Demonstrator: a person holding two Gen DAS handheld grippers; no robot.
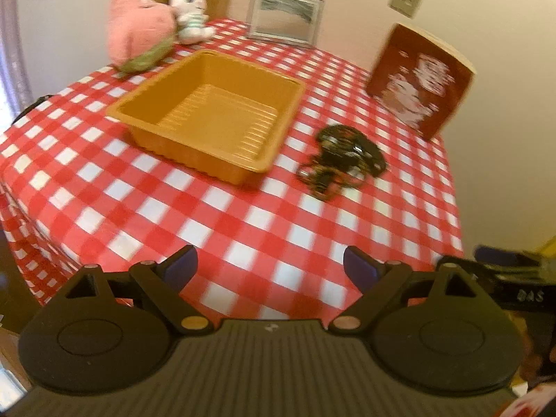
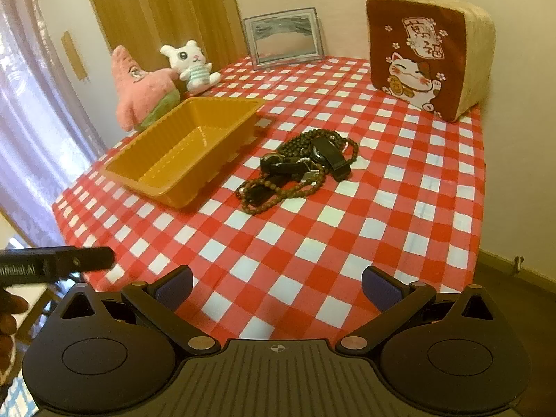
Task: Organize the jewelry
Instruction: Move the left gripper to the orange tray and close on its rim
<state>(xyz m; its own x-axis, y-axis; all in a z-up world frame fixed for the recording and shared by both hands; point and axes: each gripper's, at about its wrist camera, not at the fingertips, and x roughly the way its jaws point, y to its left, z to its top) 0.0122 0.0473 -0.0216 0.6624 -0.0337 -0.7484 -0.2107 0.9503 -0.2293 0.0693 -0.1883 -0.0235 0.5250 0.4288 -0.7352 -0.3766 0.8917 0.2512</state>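
A tangled pile of jewelry (image 2: 299,170), brown bead strings and black watch-like bands, lies on the red-and-white checked tablecloth (image 2: 312,260). It also shows in the left wrist view (image 1: 342,160), blurred. An empty orange plastic tray (image 2: 184,149) sits to its left, seen too in the left wrist view (image 1: 208,114). My left gripper (image 1: 270,267) is open and empty, near the table's front edge, well short of the pile. My right gripper (image 2: 277,286) is open and empty, also well short of the pile.
A pink star plush (image 2: 142,87) and a white bunny plush (image 2: 191,64) sit behind the tray. A framed picture (image 2: 283,38) leans on the wall. A brown lucky-cat cushion (image 2: 427,55) stands at back right. The table's right edge (image 2: 481,208) drops to the floor.
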